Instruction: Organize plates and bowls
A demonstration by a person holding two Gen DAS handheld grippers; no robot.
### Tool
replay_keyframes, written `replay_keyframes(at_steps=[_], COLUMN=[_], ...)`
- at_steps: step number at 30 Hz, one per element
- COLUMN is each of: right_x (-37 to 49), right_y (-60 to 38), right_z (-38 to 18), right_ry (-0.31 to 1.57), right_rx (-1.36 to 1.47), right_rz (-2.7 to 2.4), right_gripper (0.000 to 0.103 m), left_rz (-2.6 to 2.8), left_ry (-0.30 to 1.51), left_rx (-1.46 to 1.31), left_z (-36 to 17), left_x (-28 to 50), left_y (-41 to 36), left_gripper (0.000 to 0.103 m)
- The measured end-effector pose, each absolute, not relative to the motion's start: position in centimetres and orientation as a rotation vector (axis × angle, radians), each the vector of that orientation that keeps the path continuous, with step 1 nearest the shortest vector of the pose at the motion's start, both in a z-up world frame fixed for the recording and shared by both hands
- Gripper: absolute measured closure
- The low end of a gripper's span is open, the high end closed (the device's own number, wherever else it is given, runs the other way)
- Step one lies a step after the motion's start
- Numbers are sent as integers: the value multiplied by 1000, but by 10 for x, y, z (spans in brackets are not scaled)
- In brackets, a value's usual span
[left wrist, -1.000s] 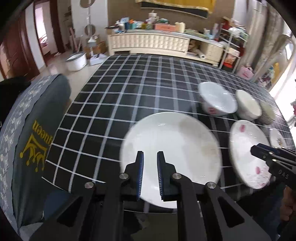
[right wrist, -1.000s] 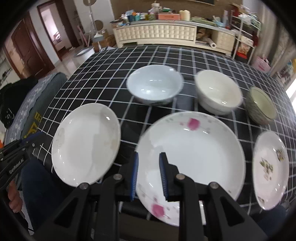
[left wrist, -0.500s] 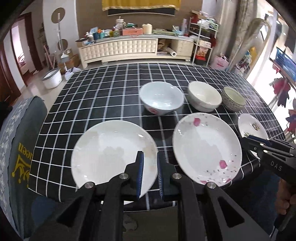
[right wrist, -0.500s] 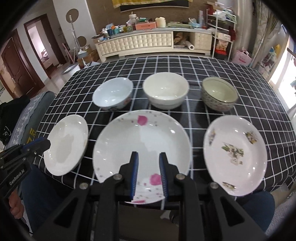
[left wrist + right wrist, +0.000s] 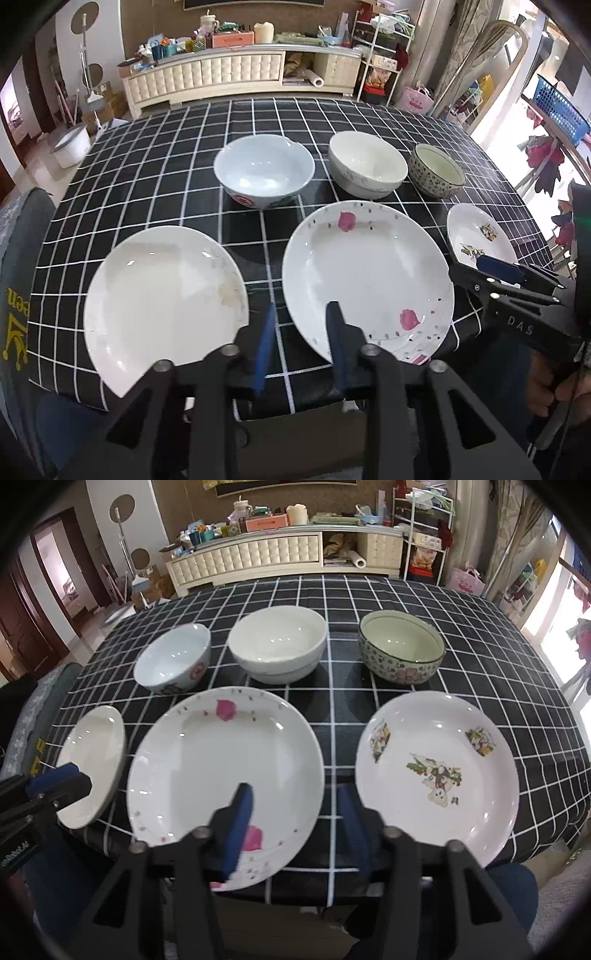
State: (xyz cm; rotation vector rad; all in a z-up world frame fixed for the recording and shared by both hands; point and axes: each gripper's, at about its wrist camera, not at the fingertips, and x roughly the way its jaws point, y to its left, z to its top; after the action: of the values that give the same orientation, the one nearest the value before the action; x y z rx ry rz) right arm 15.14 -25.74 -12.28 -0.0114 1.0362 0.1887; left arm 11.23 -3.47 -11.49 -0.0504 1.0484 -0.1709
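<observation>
Where the sideboard (image 5: 236,79) stands, checked tablecloth (image 5: 166,177) begins.

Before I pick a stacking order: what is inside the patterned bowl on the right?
The patterned bowl looks empty: the right wrist view shows a bare pale interior with nothing in it. The near inner wall is hidden by its rim, and what is under it cannot be seen.

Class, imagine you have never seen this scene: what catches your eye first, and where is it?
Three white plates line the near edge of the black checked tablecloth, the pink-petal plate in the middle. Three bowls stand in a row behind them, the patterned bowl rightmost. Both grippers, left gripper and right gripper, hover open.
</observation>
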Motion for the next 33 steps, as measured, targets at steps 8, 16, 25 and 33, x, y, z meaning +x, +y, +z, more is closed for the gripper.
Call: replay_keyframes(at_steps=[8,16,25,33], right_x=[166,180,189,188], right_y=[-266,-262,-250,-253], right_z=[-140,-146,-152,-161], right_ry=[1080,1090,1090,1115], right_rx=[10,-16,-64,-23], right_rz=[183,185,224,225], right_gripper=[45,45,45,49], left_rz=[-167,-173,-199,-207], left_ry=[1134,1173,1193,1204], left_rx=[-43,-55,-45,-57], left_z=[-144,-164,-176,-186], left_x=[133,151,161,163], left_y=[-41,-42,-46,-48], left_gripper=[71,71,71,77])
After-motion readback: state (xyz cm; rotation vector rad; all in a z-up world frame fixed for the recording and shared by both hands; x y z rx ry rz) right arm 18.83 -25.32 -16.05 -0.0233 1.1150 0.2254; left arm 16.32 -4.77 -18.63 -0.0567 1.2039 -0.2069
